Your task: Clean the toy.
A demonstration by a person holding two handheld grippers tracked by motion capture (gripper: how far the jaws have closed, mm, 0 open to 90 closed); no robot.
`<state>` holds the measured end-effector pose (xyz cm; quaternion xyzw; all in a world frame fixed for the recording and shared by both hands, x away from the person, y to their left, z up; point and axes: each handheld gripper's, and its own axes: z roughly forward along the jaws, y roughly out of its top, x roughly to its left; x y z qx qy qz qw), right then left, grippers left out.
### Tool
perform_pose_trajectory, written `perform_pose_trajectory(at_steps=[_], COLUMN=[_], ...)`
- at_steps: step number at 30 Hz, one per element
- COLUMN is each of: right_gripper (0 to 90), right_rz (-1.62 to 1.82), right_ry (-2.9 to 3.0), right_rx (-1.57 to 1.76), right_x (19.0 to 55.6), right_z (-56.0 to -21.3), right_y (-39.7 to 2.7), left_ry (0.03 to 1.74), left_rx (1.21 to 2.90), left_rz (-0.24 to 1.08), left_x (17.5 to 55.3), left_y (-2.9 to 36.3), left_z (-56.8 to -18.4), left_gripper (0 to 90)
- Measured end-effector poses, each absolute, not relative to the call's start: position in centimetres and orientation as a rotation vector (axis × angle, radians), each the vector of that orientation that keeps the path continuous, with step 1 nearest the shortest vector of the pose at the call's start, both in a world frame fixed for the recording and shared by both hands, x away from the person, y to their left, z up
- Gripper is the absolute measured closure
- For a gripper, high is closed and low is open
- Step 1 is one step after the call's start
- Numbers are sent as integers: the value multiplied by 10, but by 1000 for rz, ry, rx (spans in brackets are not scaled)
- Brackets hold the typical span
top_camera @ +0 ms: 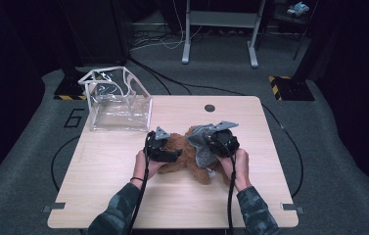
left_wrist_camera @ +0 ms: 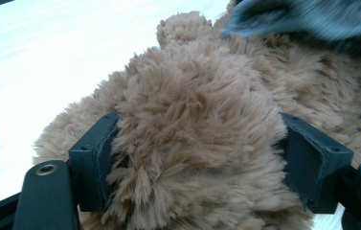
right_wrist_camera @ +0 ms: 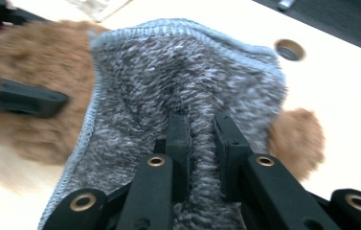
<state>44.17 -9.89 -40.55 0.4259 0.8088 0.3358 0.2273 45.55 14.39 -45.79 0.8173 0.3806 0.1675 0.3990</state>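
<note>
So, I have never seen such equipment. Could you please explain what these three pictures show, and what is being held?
A person sits at a wooden table and holds a hand tool with two black jaws in each hand. One camera looks down from above; the other two ride on the tools. The left gripper clamps a brown plush toy. The right gripper pinches a fold of the grey knitted cloth lying over the toy. A clear plastic bag stands at the table's far left corner.
</note>
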Motion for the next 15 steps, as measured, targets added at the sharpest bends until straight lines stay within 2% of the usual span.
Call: perform_pose_trajectory(at_steps=[11, 15], right_gripper=[789, 787], right_rz=[882, 958], right_ry=[2140, 2113], right_rx=[1359, 1344], right_x=[447, 438], right_z=[-419, -411], right_y=[-151, -155], left_ry=[967, 968], left_rx=[2069, 2072], left_rz=[417, 422], left_x=[457, 456], left_y=[145, 144], left_z=[-458, -457], left_gripper=[238, 238])
